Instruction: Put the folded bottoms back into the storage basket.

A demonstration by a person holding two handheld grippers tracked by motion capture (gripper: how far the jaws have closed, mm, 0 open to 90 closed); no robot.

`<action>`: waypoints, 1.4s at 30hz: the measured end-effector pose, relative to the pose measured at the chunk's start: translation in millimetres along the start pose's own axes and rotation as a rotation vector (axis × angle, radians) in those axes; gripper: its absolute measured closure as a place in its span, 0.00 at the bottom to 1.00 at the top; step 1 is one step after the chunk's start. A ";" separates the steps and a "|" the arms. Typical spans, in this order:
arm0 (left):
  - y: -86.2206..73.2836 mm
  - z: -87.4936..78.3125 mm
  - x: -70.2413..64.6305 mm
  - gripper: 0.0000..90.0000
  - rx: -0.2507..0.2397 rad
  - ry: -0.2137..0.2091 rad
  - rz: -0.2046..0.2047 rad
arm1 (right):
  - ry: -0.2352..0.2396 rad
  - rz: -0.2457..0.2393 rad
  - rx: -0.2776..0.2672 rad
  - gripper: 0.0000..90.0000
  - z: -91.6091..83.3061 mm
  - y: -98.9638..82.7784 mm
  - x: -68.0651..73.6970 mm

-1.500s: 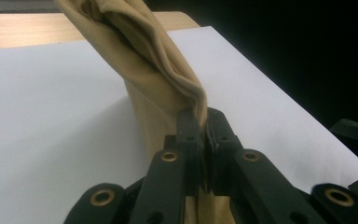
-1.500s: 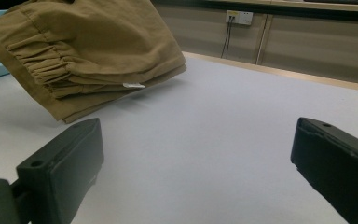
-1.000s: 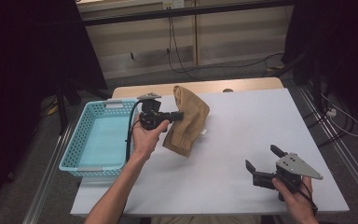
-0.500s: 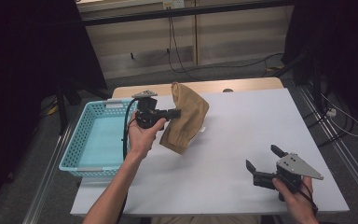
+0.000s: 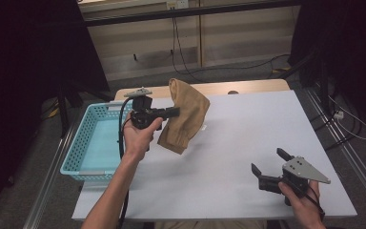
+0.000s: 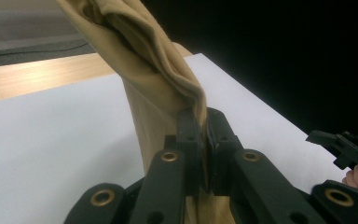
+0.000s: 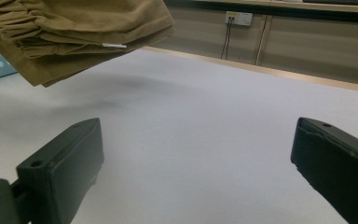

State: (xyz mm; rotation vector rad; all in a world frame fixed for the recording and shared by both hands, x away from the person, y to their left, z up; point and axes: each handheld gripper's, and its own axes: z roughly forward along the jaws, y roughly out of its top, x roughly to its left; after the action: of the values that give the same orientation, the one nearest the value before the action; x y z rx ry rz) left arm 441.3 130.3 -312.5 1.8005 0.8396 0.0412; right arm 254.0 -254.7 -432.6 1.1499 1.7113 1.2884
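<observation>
We see the left hand-held gripper [image 5: 174,112] clamped on a tan cloth garment [image 5: 185,119], its jaws pinched together on a fold of the fabric; the left gripper view shows the cloth squeezed between the two black jaws. The gripper points level, toward the desk's right edge, and is held above the desk [image 5: 248,129] near its far left corner.

The garment hangs clear of the desk surface, folded over on itself. Its long axis runs roughly up and down with a slight lean: the upper end rises above the jaws toward the far edge, the lower end droops toward the near edge, tilted a little toward the left. In the right gripper view we note a gathered, elasticated hem and a small white label [image 7: 114,45] on the cloth, with its shadow on the white surface beneath.

A light blue plastic basket [image 5: 83,143] sits at the desk's left edge, just beside the left hand.

The right hand-held gripper [image 5: 267,162] rests near the near right corner, jaws spread wide with nothing between them, well apart from the garment.
</observation>
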 end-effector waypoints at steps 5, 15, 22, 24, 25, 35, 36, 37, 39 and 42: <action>2.2 -1.1 -7.9 0.96 0.004 -0.002 0.030 | -0.002 0.000 0.000 0.02 -0.2 0.1 -0.2; 7.7 -11.8 -16.9 0.96 -0.016 -0.008 0.066 | -0.001 -0.002 -0.001 0.02 -0.3 0.1 -0.1; 10.5 -20.1 -18.7 0.96 -0.023 -0.005 0.082 | -0.003 -0.003 -0.002 0.02 -0.8 0.1 -0.4; 11.6 -22.3 -19.3 0.96 -0.021 0.001 0.089 | -0.003 -0.002 -0.002 0.02 -0.9 0.2 -0.3; 12.1 -23.7 -19.3 0.96 -0.021 0.002 0.090 | -0.003 -0.003 -0.002 0.02 -0.9 0.2 -0.3; 15.3 -39.1 -15.5 0.96 -0.049 0.023 0.083 | -0.003 -0.001 -0.001 0.02 -0.7 0.1 0.0; 15.5 -40.5 -14.9 0.96 -0.047 0.025 0.084 | -0.005 -0.003 -0.001 0.02 -0.7 0.1 -0.1; 15.5 -41.6 -14.4 0.96 -0.053 0.028 0.080 | -0.005 -0.003 -0.001 0.02 -0.7 0.1 -0.1; 15.7 -44.4 -13.5 0.96 -0.063 0.038 0.077 | -0.004 -0.003 -0.001 0.02 -0.7 0.2 0.0; 16.6 -49.1 -13.0 0.96 -0.067 0.049 0.078 | -0.003 -0.003 -0.002 0.02 -0.7 0.2 0.0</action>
State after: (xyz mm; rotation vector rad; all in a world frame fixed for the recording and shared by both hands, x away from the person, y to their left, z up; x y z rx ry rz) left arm 419.8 160.6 -274.0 1.7751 0.7931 0.1630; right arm 253.4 -254.9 -432.3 1.1472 1.7089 1.2862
